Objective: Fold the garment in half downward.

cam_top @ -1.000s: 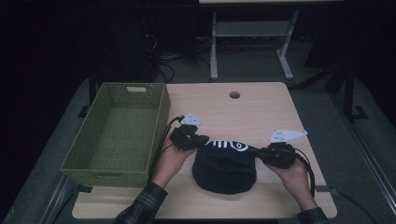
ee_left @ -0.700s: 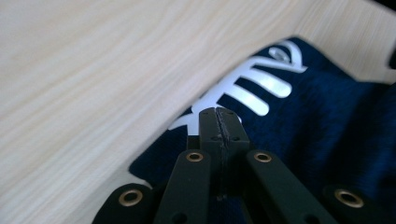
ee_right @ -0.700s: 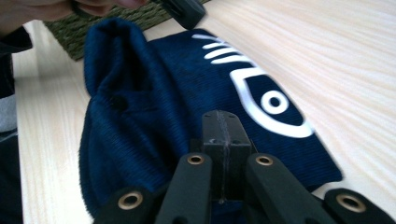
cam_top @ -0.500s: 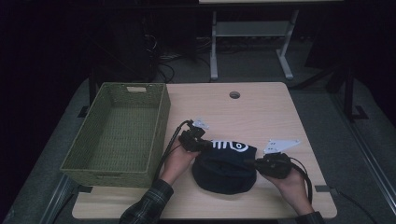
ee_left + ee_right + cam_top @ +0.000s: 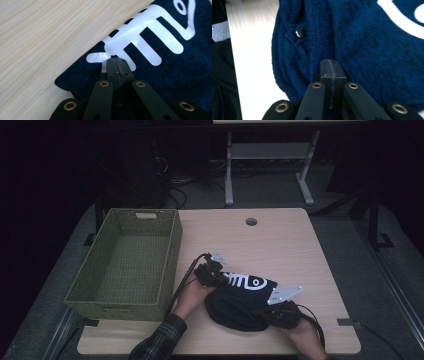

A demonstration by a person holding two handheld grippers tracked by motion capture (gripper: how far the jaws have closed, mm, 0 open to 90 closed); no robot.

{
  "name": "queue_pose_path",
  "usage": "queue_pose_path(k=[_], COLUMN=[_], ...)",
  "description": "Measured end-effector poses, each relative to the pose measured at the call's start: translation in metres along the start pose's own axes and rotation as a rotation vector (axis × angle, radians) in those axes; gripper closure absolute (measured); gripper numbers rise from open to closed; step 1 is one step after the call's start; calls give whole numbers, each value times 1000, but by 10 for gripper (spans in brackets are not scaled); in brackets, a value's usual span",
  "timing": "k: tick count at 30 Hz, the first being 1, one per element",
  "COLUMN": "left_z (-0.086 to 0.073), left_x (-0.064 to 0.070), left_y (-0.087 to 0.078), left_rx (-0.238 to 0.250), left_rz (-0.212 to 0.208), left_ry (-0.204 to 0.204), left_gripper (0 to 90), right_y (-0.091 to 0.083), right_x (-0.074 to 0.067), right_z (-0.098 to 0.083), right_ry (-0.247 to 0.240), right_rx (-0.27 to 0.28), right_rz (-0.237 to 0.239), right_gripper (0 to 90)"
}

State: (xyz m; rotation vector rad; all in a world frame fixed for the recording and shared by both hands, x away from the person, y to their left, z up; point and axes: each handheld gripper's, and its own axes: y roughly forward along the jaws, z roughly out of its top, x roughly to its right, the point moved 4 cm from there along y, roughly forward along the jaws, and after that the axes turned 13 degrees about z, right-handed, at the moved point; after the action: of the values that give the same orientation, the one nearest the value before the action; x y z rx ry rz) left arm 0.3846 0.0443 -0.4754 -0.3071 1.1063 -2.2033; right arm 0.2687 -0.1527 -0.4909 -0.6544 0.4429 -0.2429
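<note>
The navy garment (image 5: 240, 300) lies bunched at the table's (image 5: 300, 245) 6 o'clock edge, right of the basket (image 5: 125, 265). The left gripper (image 5: 116, 60) at its 10 o'clock corner and right gripper (image 5: 330, 62) at 4 o'clock have jaws pressed together, possibly pinching cloth, likely for lifting evenly

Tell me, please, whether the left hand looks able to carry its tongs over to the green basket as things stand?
Probably yes: the left tongs sit shut at the dark garment's edge, with the green basket right beside that hand and bare tabletop between them.
</note>
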Motion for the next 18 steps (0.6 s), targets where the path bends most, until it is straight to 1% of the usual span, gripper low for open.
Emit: queue_pose_path(k=[2,3,4,5,6,8,9,10,11,12,13,14,15,16,18], left_z=[0,-1,0,0,1,1,2,2,2,2,3,4,5,6,8], left_x=[0,0,0,0,2,1,1,1,0,-2,-3,-4,-4,-3,-1], left_y=[2,2,3,3,4,4,4,3,2,0,-4,-7,-10,-15,-23], left_rx=[-4,-3,-4,1,10,-2,-2,0,16,21,32,38,54,69,86], left_rz=[-4,-13,-21,-29,-32,-32,-33,-39,-59,-71,-76,-74,-81,-84,-82], left_ry=[8,7,6,-1,-17,14,18,10,-26,-33,-49,-50,-67,-75,-56], left_gripper=[900,900,900,900,900,900,900,900,900,900,900,900,900,900,900], right_y=[3,3,5,7,9,12,12,13,12,11,9,5,3,-1,-8], right_x=[-2,-3,-5,-8,-12,-16,-18,-18,-17,-17,-18,-18,-18,-18,-16], right_z=[-1,-1,-1,-2,-2,-1,-1,0,0,1,1,3,4,5,7], right_ry=[4,12,5,-2,-3,-16,-16,-21,-28,-23,-23,-29,-29,-32,-31], right_rx=[-7,-6,-5,-5,-2,-4,-8,-11,-14,-6,3,17,30,50,82], right_rz=[-3,-2,6,11,18,23,22,22,21,25,25,23,22,18,11], right_gripper=[900,900,900,900,900,900,900,900,900,900,900,900,900,900,900])
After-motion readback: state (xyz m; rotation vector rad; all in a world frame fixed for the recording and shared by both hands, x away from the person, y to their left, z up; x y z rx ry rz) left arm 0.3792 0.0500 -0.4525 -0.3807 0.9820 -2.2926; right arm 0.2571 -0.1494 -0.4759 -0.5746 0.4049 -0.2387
